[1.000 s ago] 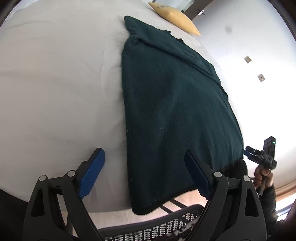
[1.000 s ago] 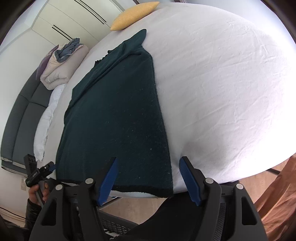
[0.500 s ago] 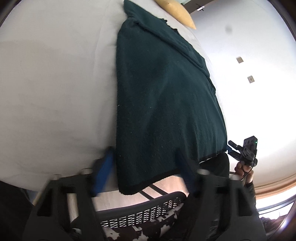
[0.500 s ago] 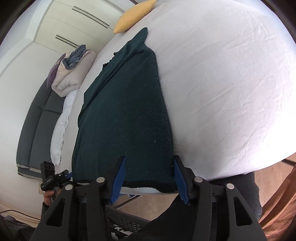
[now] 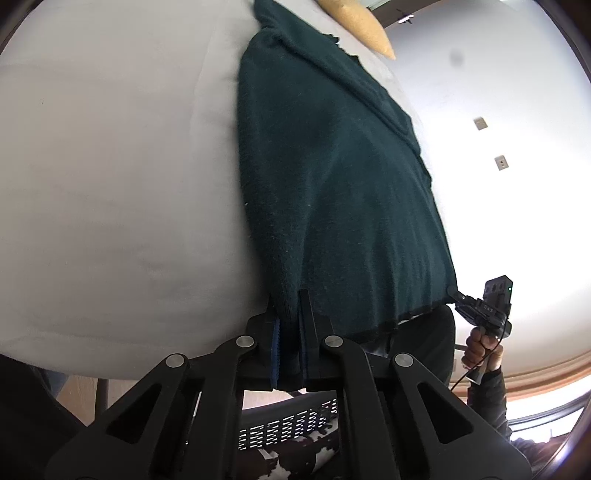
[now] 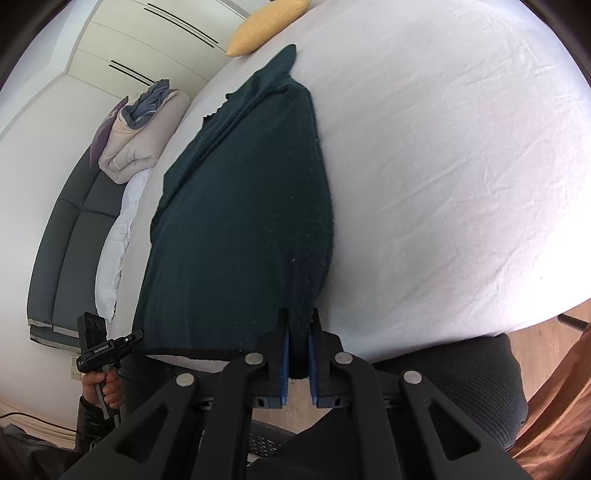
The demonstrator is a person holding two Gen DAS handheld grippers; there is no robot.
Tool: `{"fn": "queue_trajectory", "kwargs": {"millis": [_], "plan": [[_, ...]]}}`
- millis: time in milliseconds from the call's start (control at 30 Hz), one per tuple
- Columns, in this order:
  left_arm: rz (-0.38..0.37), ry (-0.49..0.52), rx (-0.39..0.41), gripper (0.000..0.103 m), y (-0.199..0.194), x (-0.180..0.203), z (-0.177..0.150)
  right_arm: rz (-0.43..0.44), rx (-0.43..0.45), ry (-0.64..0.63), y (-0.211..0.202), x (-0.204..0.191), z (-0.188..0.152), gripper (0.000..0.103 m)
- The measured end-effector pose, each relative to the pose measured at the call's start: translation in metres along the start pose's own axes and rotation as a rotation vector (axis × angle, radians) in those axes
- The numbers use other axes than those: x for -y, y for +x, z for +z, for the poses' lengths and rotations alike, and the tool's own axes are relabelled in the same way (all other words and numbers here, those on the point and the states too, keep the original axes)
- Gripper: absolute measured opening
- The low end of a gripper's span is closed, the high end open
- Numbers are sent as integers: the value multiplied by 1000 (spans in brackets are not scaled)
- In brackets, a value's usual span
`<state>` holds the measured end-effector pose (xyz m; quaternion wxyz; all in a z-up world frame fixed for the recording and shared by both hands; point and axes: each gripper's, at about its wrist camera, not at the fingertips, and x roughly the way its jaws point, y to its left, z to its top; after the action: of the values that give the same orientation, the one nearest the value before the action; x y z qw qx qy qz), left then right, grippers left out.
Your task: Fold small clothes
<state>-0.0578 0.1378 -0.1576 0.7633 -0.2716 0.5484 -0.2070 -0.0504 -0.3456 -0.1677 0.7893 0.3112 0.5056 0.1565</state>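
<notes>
Dark green garment (image 5: 332, 177) spread flat along white bed (image 5: 110, 166), near hem hanging just over the bed's edge toward the jaws.

Left gripper (image 5: 287, 332): jaws clenched on the garment's near-left hem corner; cloth bunched between the blue pads (image 5: 274, 350), rising ahead of the jaws in a slight ridge.

Right gripper (image 6: 297, 347): jaws clenched on the near-right hem corner; dark fabric pinched between blue pads (image 6: 284, 354), hem tip poking out behind them.

Hem between the two grips running taut, black-edged, just off the mattress.

Right gripper also seen from left wrist view, right of the jaws, held in a hand (image 5: 480, 343). Left hand (image 6: 105, 387) likewise left of the right jaws.

Far beyond the jaws: yellow pillow (image 6: 266, 22) past the garment's far end. Left of the right jaws: folded duvet (image 6: 136, 125) on grey sofa (image 6: 62, 258).
</notes>
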Motion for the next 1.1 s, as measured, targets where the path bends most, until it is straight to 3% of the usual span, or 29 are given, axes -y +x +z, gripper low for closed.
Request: {"fn": "queue_trajectory", "kwargs": {"millis": [300,500,633,800,1100], "plan": [[-138,17,114,6,-27,23,14,121,60,-33,-21,-23,11,9],[-239,-27,194,6,-45,28,43,183,74,-25,-20,-32,26,9],[-254,-28,229,6,-50,35,65,229,88,-21,-16,-43,45,9],[-261,-37,278,6,-53,37,104,281,131,-18,-10,-62,85,9],[-247,-56,328,6,-46,39,208,266,199,33,24,-85,189,9]]}}
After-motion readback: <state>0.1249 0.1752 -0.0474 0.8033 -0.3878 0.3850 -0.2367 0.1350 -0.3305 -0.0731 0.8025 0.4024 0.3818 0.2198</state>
